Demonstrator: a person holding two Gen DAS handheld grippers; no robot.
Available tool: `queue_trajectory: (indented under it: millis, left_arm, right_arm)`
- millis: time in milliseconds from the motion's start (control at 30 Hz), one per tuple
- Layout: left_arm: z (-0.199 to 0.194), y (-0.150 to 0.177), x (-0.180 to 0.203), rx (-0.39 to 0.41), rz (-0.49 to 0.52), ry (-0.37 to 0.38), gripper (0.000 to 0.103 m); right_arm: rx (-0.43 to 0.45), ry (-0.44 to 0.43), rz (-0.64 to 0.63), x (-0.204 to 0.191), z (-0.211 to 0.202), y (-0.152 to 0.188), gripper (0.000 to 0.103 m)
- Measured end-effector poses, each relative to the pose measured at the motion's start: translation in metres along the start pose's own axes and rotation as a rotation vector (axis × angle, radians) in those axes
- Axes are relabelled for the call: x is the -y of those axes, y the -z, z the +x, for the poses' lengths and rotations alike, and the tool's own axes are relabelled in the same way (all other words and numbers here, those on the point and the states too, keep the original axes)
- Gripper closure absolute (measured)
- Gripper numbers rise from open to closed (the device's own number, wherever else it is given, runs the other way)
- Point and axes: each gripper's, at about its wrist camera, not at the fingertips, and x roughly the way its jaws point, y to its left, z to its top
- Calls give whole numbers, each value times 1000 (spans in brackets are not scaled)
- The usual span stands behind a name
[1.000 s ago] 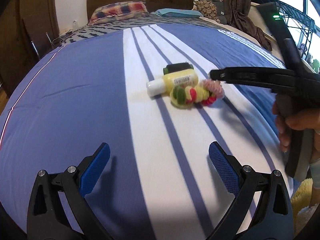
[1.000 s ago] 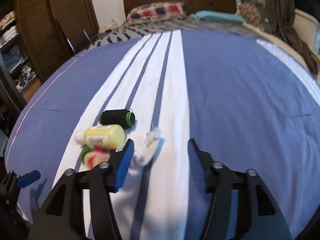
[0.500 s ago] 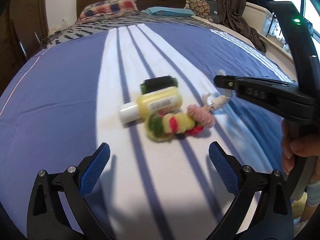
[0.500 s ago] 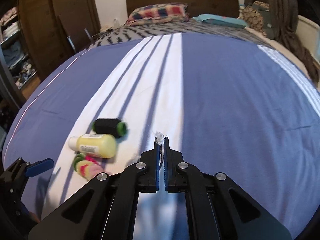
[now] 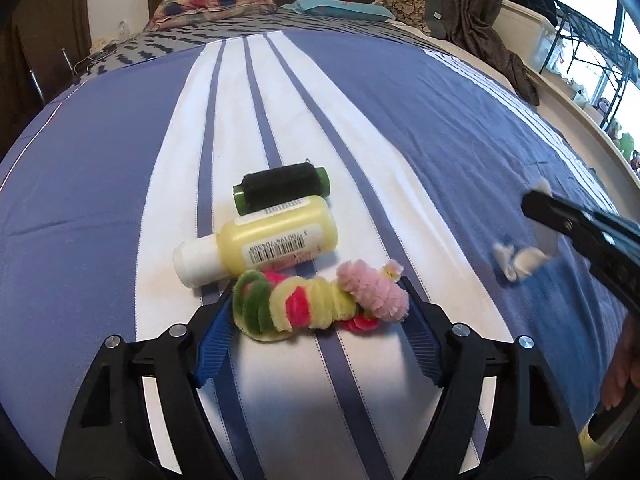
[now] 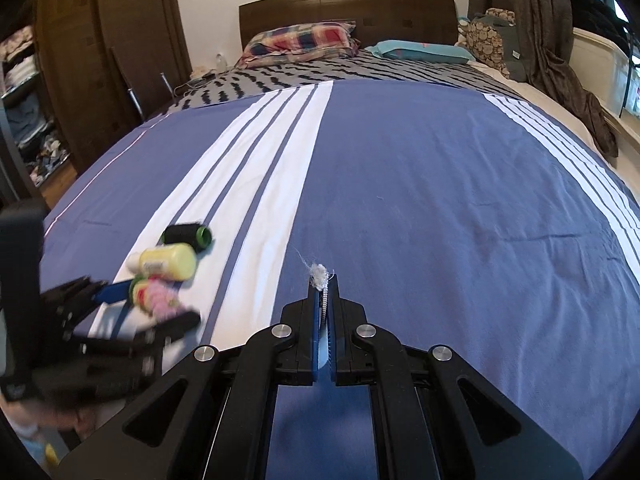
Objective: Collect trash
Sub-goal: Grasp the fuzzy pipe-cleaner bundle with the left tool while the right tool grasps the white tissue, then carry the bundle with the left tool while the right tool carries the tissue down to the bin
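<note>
A bundle of green, yellow and pink pipe cleaners point(image 5: 316, 304) lies on the blue and white striped bedspread point(image 5: 420, 120). My left gripper point(image 5: 320, 312) straddles it; the jaws are closing, with the blue pads at the bundle's two ends and the bundle still resting on the bed. The right wrist view shows the left gripper point(image 6: 156, 304), blurred, around the same bundle point(image 6: 154, 296). My right gripper point(image 6: 324, 286) is shut on a white fluffy scrap point(image 6: 319, 271), held above the blue cloth. From the left wrist view the right gripper point(image 5: 534, 204) enters at the right with the scrap point(image 5: 520, 260) hanging from it.
A yellow bottle with a white cap point(image 5: 268, 240) and a black thread spool with green ends point(image 5: 284, 192) lie just beyond the bundle. Pillows point(image 6: 300, 42) and a dark headboard point(image 6: 348, 4) are at the far end. A wardrobe point(image 6: 100, 60) stands left, and a person's hand point(image 5: 624, 364) is at right.
My left gripper moved forward to the pipe-cleaner bundle and its jaws narrowed around it. My right gripper shut on the white scrap and carried it up and to the right, away from the pile.
</note>
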Motion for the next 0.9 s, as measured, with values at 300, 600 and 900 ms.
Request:
queue_trajectory:
  millis: [300, 600, 900]
  left_arm:
    - [-37, 32, 10, 20, 47, -3, 33]
    - [-111, 79, 30, 103, 82, 32, 33]
    - [-173, 141, 47, 150, 117, 56, 33]
  right_arm:
    - [14, 35, -86, -22, -41, 38, 98]
    - [63, 61, -124, -48, -105, 81, 98]
    - [139, 62, -135, -64, -176, 122, 98]
